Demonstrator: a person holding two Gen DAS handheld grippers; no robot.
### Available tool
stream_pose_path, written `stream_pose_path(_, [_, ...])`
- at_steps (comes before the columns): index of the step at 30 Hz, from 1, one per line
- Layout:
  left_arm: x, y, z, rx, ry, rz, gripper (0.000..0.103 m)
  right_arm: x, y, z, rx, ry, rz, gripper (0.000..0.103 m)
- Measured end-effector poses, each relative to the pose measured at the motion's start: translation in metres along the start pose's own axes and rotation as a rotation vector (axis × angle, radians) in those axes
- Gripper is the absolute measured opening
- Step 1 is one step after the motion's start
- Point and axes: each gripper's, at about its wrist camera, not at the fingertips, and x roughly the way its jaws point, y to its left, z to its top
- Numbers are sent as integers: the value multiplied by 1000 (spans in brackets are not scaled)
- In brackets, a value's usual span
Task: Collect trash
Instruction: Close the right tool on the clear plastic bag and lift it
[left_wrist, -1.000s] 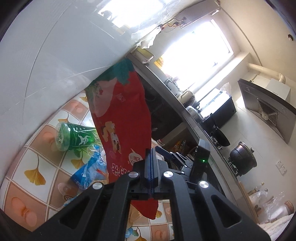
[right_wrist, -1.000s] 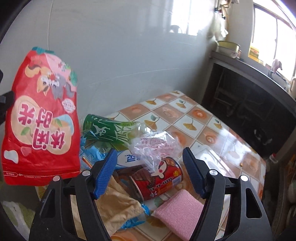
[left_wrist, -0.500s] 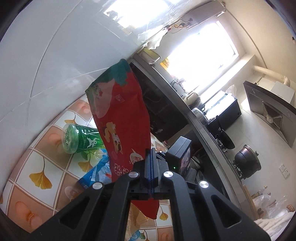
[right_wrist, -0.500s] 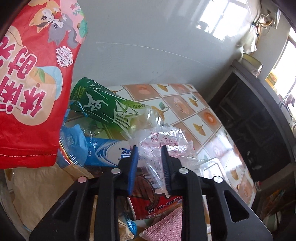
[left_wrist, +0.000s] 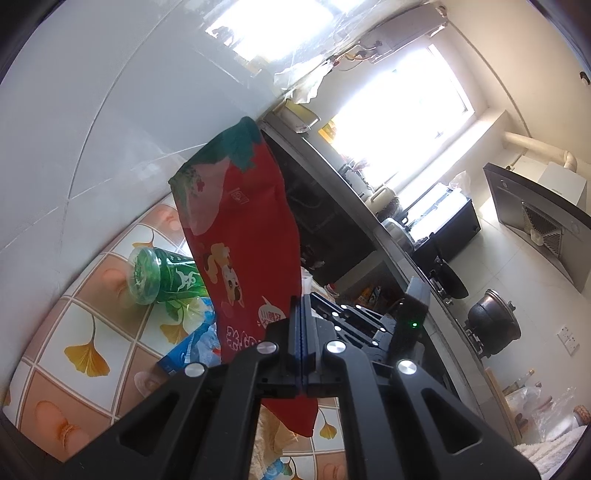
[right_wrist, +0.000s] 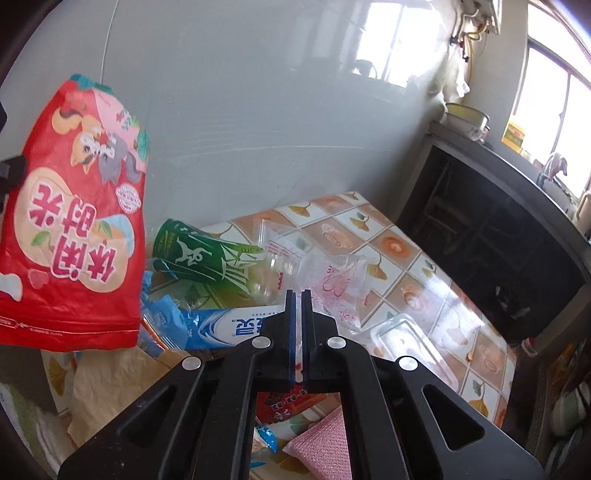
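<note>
The right gripper (right_wrist: 298, 295) has just snapped together on the clear wrapper (right_wrist: 332, 277), so it can lift; the left gripper (left_wrist: 300, 317) stays clamped on the red bag (left_wrist: 243, 236).

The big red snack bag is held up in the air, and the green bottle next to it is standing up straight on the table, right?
Not quite. The red snack bag is held up in the air, but the green bottle is lying on its side on the tiled table, among the other wrappers. The right wrist view shows it best; the left wrist view shows its round end facing sideways.
</note>
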Motion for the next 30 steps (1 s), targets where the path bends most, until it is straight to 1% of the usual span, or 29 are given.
stream_pose_path(3, [-2,-4,0,17,-1,-6,0,-27,-7,-1,63,-46,1,1])
stream_pose_path(8, [0,-17,0,78,5,-20,0,-77,-18,-10,149,-134,-48,0])
stream_pose_path(12, [6,-27,-3,109,22,-39,0,-104,-28,-22,226,-177,-70,0])
stream_pose_path(15, [8,-33,-6,116,31,-50,0,-109,-30,-31,251,-162,-64,0])
stream_pose_path(18, [10,-33,-8,117,39,-50,0,-101,-28,-34,254,-122,-41,2])
stream_pose_path(19, [10,-32,-8,115,42,-50,0,-96,-28,-35,250,-105,-32,10])
stream_pose_path(20, [11,-30,-7,112,44,-48,0,-93,-27,-35,248,-94,-35,32])
stream_pose_path(22, [12,-29,-5,110,43,-44,0,-81,-33,-32,262,-79,-32,57])
stream_pose_path(24, [13,-27,-2,109,39,-39,0,-65,-40,-26,272,-70,-10,59])
stream_pose_path(25, [14,-26,-1,111,37,-36,0,-53,-43,-21,275,-47,13,66])
stream_pose_path(26, [15,-25,0,110,37,-33,0,-38,-46,-18,274,-14,30,67])
stream_pose_path(30, [21,-18,4,102,36,-25,0,22,-47,-5,218,109,54,67])
